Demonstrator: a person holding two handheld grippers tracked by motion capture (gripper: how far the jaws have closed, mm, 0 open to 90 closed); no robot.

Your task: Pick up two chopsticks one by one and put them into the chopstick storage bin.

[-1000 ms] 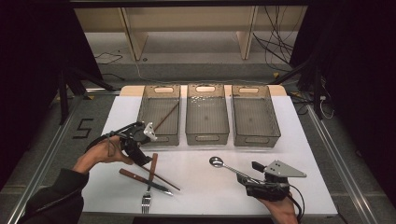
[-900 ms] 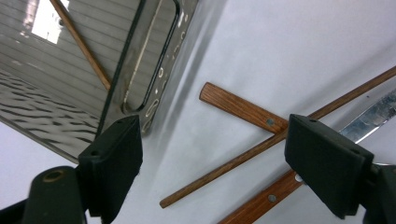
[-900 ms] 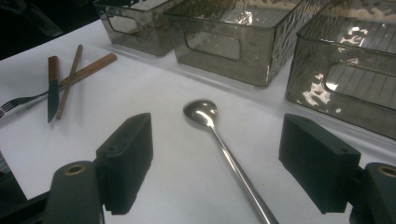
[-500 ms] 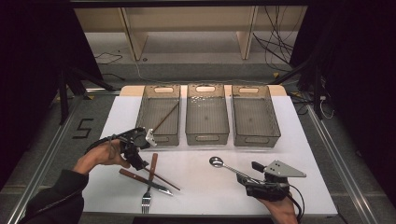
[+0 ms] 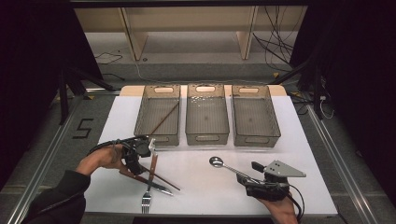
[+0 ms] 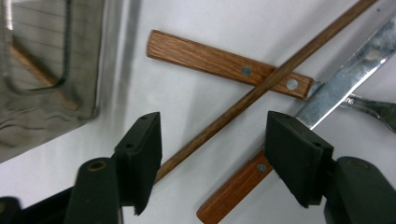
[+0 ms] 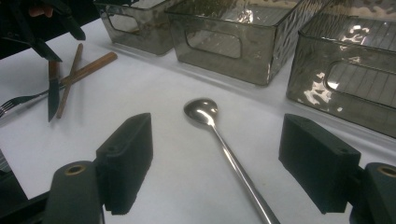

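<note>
Where wooden handles cross, left tongs (image 6: 212, 163) gape above a slender chopstick (image 6: 261, 86).

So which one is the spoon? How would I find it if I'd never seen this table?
Look at the white table and find the three grey bins across it. In front of the middle and right bins lies the spoon, between the open jaws of the right gripper. It is all shiny metal with a round bowl and lies alone, unlike the wooden-handled pile to the left.
</note>
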